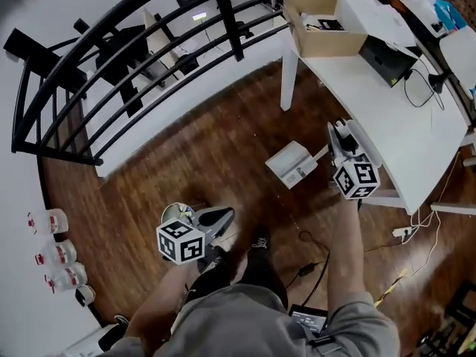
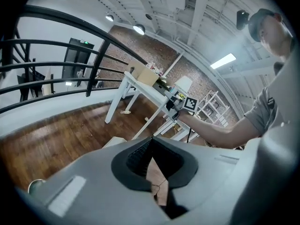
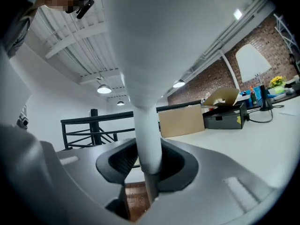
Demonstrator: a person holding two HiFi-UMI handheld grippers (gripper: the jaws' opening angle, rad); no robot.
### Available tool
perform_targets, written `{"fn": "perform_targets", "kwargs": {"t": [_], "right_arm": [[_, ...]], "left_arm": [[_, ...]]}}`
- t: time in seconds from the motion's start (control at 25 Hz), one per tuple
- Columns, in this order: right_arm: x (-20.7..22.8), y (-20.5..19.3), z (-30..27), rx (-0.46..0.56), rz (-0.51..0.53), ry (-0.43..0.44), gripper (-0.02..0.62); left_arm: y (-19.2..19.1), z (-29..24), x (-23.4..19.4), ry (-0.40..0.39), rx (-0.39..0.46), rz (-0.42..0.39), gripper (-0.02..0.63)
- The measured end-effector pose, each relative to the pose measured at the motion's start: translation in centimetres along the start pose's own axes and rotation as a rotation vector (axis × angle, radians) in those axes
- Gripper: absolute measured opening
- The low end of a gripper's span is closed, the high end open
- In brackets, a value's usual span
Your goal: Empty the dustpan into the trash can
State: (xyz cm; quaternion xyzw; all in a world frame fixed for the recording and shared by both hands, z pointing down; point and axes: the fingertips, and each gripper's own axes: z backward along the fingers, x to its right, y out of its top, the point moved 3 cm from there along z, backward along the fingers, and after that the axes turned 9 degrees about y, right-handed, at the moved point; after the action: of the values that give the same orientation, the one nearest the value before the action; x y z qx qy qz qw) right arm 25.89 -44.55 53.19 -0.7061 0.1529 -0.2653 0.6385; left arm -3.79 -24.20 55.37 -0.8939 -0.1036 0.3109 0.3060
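Note:
In the head view my right gripper [image 1: 336, 141] is shut on the handle of a white dustpan [image 1: 291, 163], which hangs over the wooden floor beside the table's leg. The right gripper view shows the white handle [image 3: 143, 102] rising between my jaws [image 3: 147, 165], both pads pressed on it. My left gripper [image 1: 225, 214] is lower and to the left, jaws shut with nothing in them [image 2: 151, 146]. Just behind it on the floor sits a small round trash can [image 1: 175, 212], and its rim [image 2: 33, 185] shows at the lower left of the left gripper view.
A white table [image 1: 387, 110] stands at right with a cardboard box [image 1: 320, 24] and a black case on it. A black railing [image 1: 149, 43] curves along the far left. Several jars [image 1: 52, 251] stand by the left wall. Cables [image 1: 320, 259] and a power strip [image 1: 401, 231] lie by my feet.

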Motion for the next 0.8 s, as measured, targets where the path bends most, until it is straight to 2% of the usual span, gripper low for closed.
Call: {"fn": "perform_targets", "kwargs": {"t": [0.2,0.36,0.48,0.64,0.8], "right_arm": [[2.6,-4.4,-0.1,-0.008,-0.014,-0.016,0.118],[4.6,-4.7,1.2,0.054,-0.002,-0.054,0.118],[5.9,-5.5,3.5,0.073,-0.029,-0.145,0.123],[5.3,-6.8,6.9,0.088,-0.099,-0.274,0.126],[4.2,-8.3,9.2,0.047,-0.150,-0.407,0.149]], "left_arm": [[-0.8,-2.5,-1.4,-0.013,-0.059,0.018,0.005],[-1.3,-4.8,-2.6,-0.023,-0.100,0.010,0.005],[-1.5,-5.7,-2.6,-0.033,-0.113,0.014,0.005],[-1.1,-5.5,-2.0,-0.047,-0.106,0.013,0.005],[-0.6,-4.4,-1.8,-0.057,-0.095,0.013,0.005]]}}
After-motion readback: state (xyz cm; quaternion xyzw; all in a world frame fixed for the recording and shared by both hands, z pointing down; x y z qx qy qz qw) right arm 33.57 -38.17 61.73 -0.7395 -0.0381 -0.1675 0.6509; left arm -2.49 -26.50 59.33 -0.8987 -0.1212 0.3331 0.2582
